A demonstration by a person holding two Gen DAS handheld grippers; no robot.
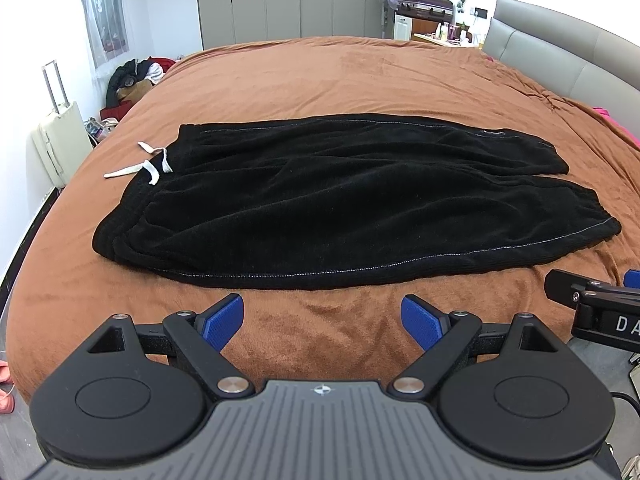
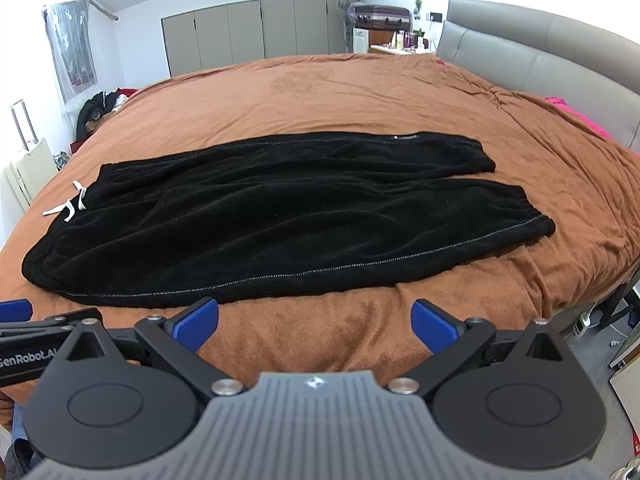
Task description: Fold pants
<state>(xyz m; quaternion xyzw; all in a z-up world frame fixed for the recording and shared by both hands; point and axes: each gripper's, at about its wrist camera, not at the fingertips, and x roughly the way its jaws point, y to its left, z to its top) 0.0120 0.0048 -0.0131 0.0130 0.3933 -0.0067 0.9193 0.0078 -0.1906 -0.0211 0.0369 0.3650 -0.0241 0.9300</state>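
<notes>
Black pants (image 1: 320, 200) (image 2: 280, 220) lie flat across the brown bed cover (image 1: 320, 76) (image 2: 320, 92), waistband at the left with a white drawstring (image 1: 148, 162) (image 2: 72, 204), both leg cuffs at the right. My left gripper (image 1: 322, 318) hovers open over the bed's near edge, just short of the pants' near seam. My right gripper (image 2: 315, 322) is open too, at the near edge in front of the near leg. Neither touches the cloth. Part of the right gripper (image 1: 592, 300) shows at the right of the left wrist view.
A grey padded headboard (image 1: 560, 52) (image 2: 540, 44) runs along the right. Pink cloth (image 2: 576, 116) lies by it. A cream suitcase (image 1: 56, 140) and a pile of clothes (image 1: 132, 76) stand left of the bed. Grey wardrobes (image 1: 288, 8) line the far wall.
</notes>
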